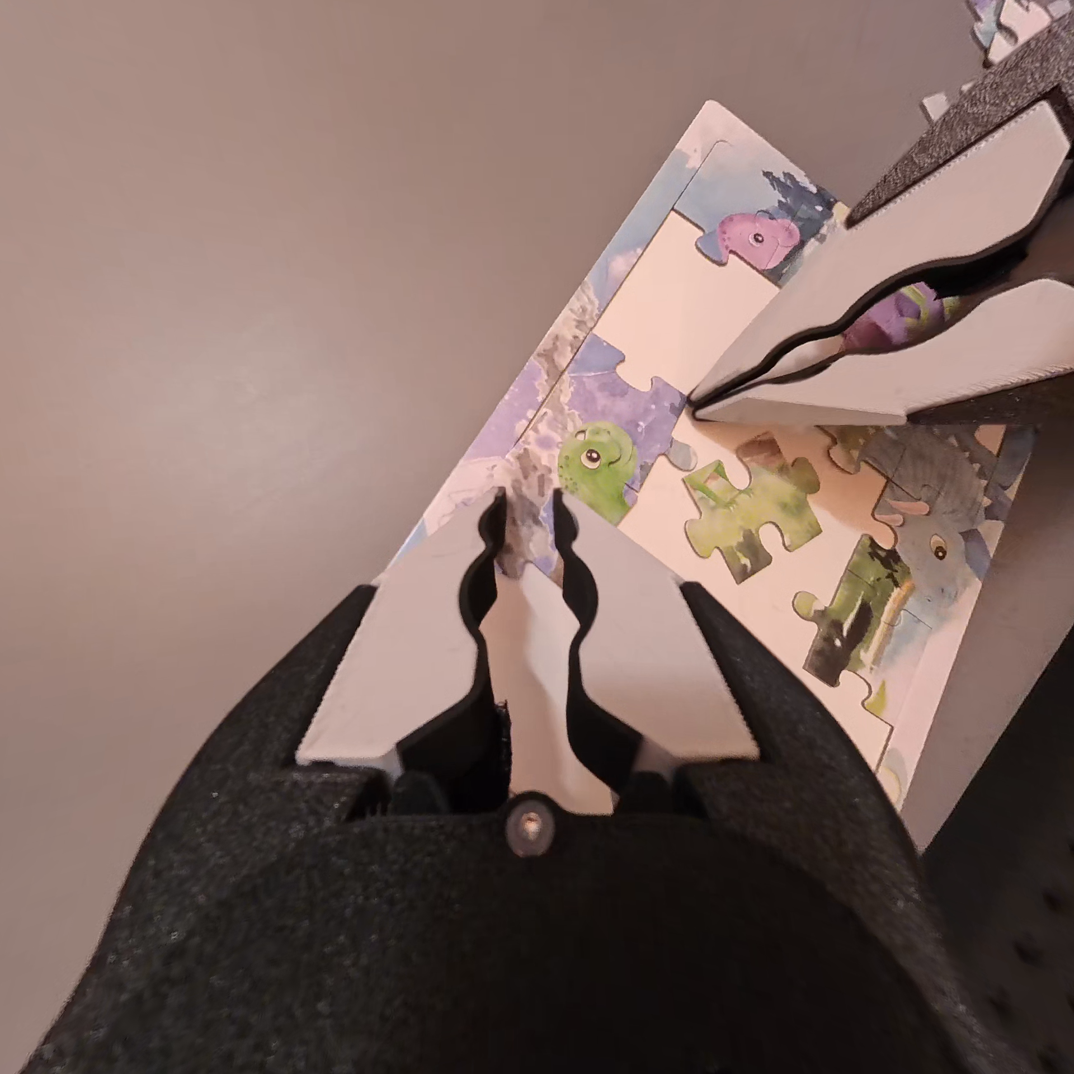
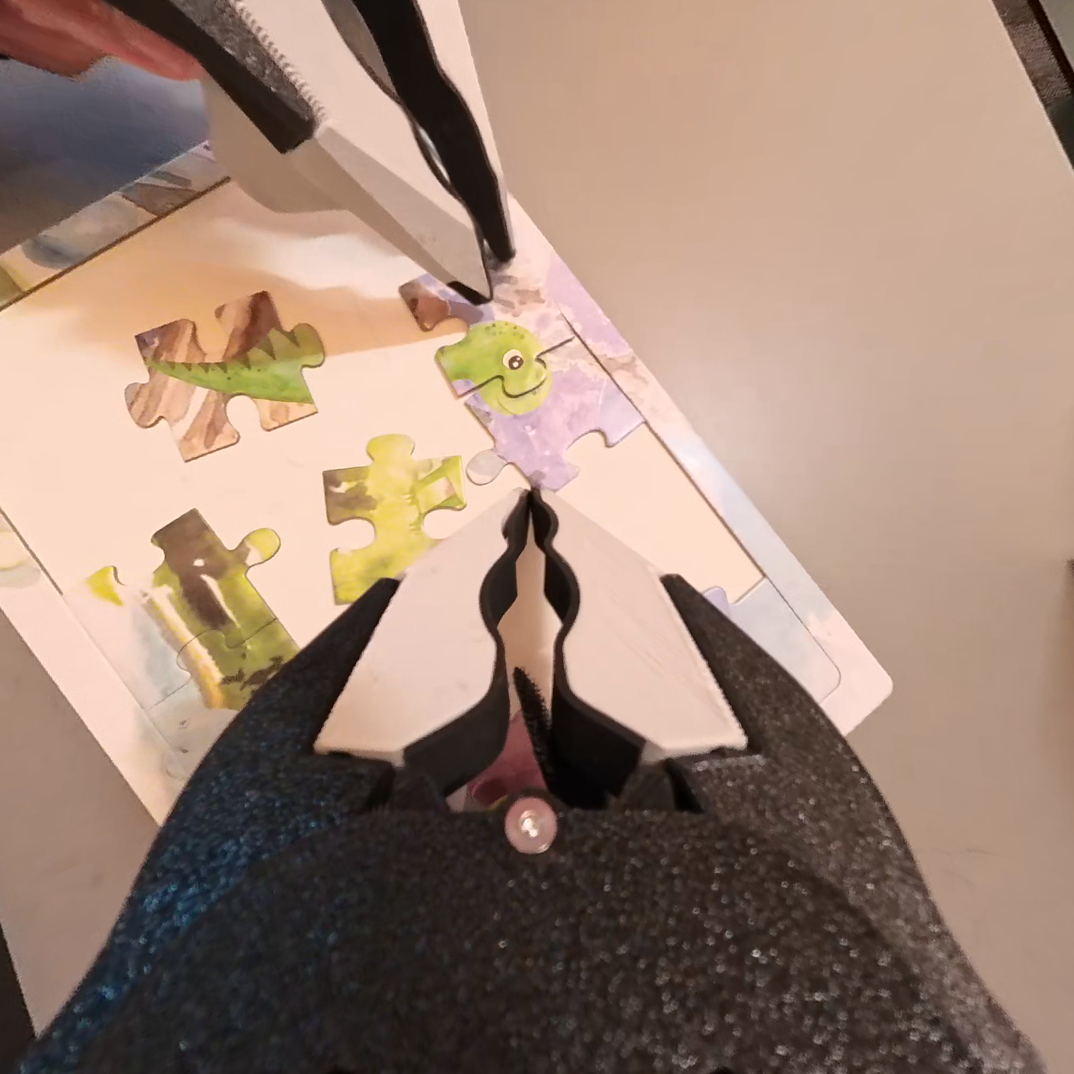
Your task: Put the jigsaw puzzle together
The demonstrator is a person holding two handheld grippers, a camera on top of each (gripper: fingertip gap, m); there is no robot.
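Two tools work over one white puzzle tray [image 2: 860,706] that lies flat on the grey tabletop [image 1: 232,290]. Inside the tray, some pieces sit loose and apart on the cream floor: a brown piece with a green tail [image 2: 224,375], a light green piece [image 2: 389,517] next to it, and a dark green piece [image 2: 209,598] near the tray's edge. Against the tray's long side, the green dinosaur head piece [image 2: 511,378] is fitted in place, and a pink dinosaur piece [image 1: 749,235] sits by a corner. A grey dinosaur [image 1: 924,511] is joined up at the far side. The left tool [image 1: 526,500] has its tips a little apart, down at the tray's rim by the green head; it holds nothing that I can see. The right tool [image 2: 530,494] has its tips pressed together, and it pinches a purple and green piece [image 1: 889,325] farther back between its fingers, above the tray.
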